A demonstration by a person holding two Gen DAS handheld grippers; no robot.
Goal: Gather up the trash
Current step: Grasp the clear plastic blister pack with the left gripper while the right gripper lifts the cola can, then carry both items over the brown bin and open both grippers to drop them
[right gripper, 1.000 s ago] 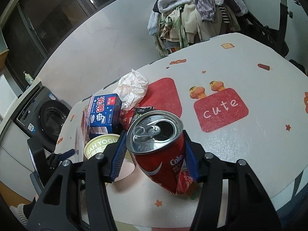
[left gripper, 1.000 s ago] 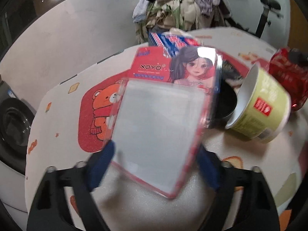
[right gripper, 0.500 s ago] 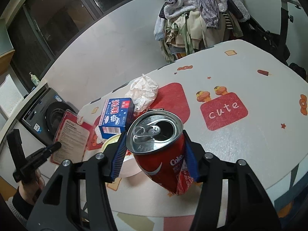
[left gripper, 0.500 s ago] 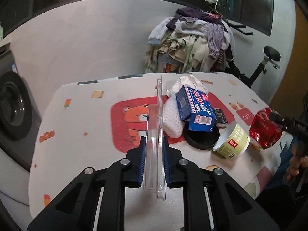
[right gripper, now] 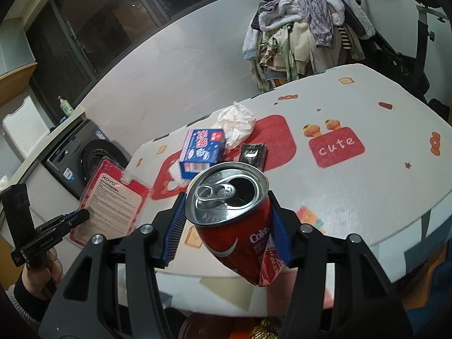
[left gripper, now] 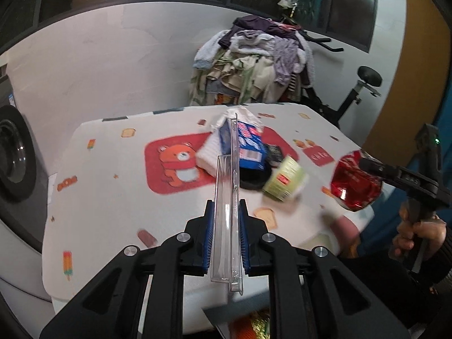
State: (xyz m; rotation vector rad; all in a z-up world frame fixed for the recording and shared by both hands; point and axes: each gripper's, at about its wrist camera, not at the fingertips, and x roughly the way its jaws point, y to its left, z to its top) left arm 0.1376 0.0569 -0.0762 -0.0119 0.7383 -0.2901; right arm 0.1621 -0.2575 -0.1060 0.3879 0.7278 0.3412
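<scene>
Left gripper (left gripper: 225,238), clamped on one clear blister pack (left gripper: 227,220), has drawn back past the desk (left gripper: 113,197) edge since a second ago; right gripper (right gripper: 227,227) stays closed on one dented cola can (right gripper: 240,226). Both likely head binward. On the desk: one blue carton (right gripper: 202,152), one yogurt cup (left gripper: 285,182), one tissue wad (right gripper: 237,121), one black sachet (right gripper: 252,155).

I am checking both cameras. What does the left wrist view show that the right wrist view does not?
Only the left wrist view shows the green cup and the black lid. Only the right wrist view shows the printed card inside the clear package and the can top. Both show the blue box and the table.
</scene>
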